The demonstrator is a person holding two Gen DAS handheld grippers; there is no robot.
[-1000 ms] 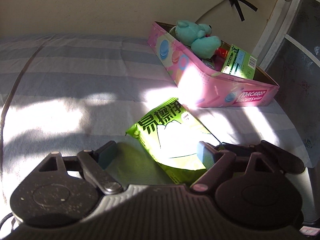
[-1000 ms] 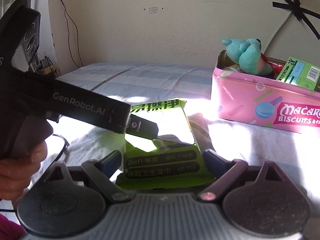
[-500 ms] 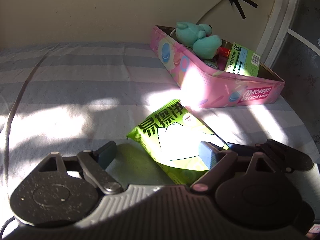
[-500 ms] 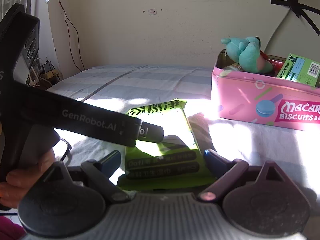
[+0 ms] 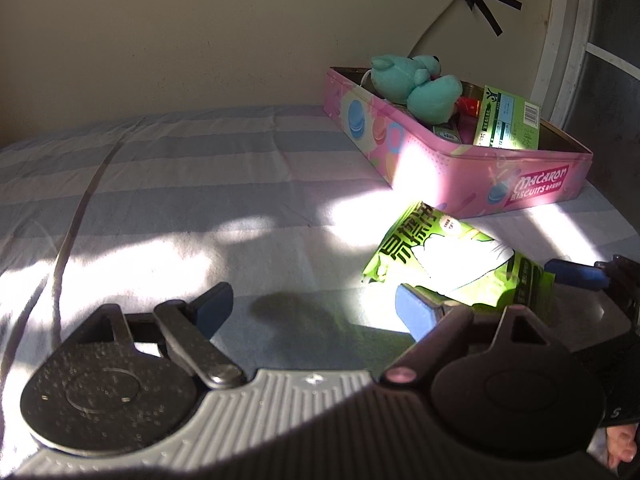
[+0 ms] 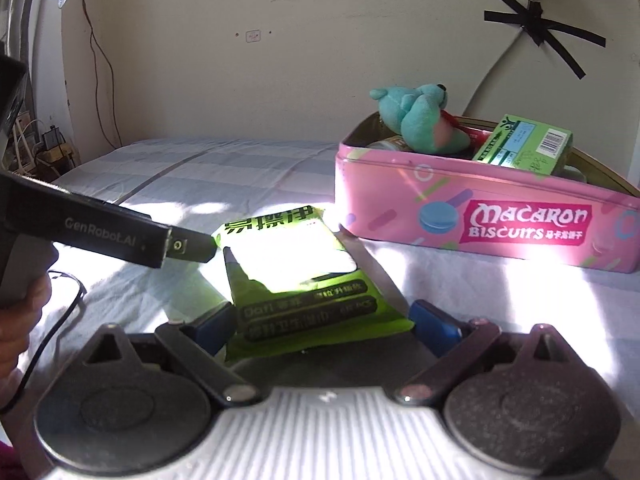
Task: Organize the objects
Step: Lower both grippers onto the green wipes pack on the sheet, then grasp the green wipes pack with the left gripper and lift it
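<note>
A sunlit striped bed [image 5: 192,184] meets a cream wall. The right claw [image 6: 326,322] sits low, spread wide around the near end of the green wipes pack [image 6: 296,268], pads not touching it. The left claw [image 5: 308,308] hovers wide beside the pack's left edge. Behind stands the pink biscuit tin [image 6: 480,216], holding a teal plush [image 6: 416,120] and a green box [image 6: 524,146].

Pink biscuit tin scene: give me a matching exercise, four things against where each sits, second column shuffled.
Things:
1. teal plush toy
2. green wipes pack
3. green carton
4. pink tin

Places:
A. flat on the bedsheet, between the right gripper's open jaws
B. far end of the tin
C. against the wall
D. leaning in the tin, barcode up

Pairs: 1-B, 2-A, 3-D, 4-C
</note>
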